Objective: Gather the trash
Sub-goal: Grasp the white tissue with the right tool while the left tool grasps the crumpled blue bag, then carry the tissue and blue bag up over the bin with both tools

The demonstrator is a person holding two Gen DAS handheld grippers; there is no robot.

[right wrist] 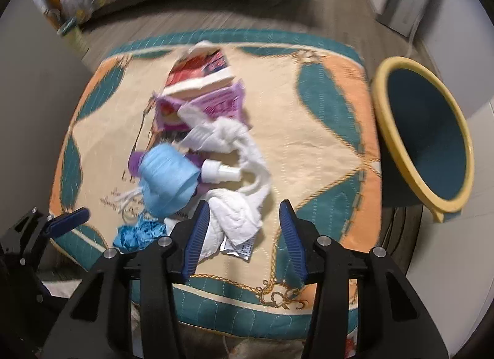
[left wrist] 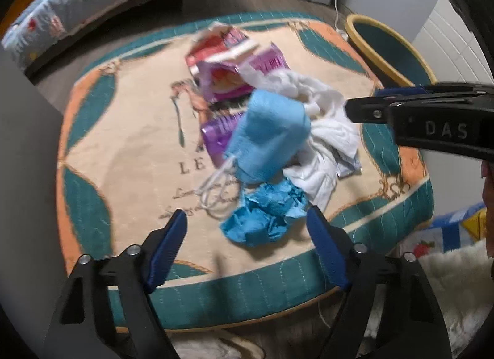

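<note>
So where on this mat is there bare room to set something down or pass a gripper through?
Free: the mat's right side, between the white tissues and the yellow-rimmed bin; also the left strip beside the face mask. Crowded: the centre, where snack wrappers, mask, tissues and the crumpled blue paper overlap. Both the left gripper and the right gripper are open at the near edge.

Your R gripper (right wrist: 244,235) sits low-centre of frame, blue pads wide apart, nothing between them. Just above its tips: white tissue (right wrist: 244,155) w/ a foil sachet (right wrist: 239,246) at its lower end. Centre-left: blue face mask (right wrist: 168,178), crumpled blue glove (right wrist: 139,232) below it. Purple wrappers (right wrist: 216,102) upper centre. All on patterned mat (right wrist: 324,149). Yellow-rimmed bin (right wrist: 401,130) at right edge. L gripper (right wrist: 66,217) enters lower left; can't tell its jaw state.
</note>
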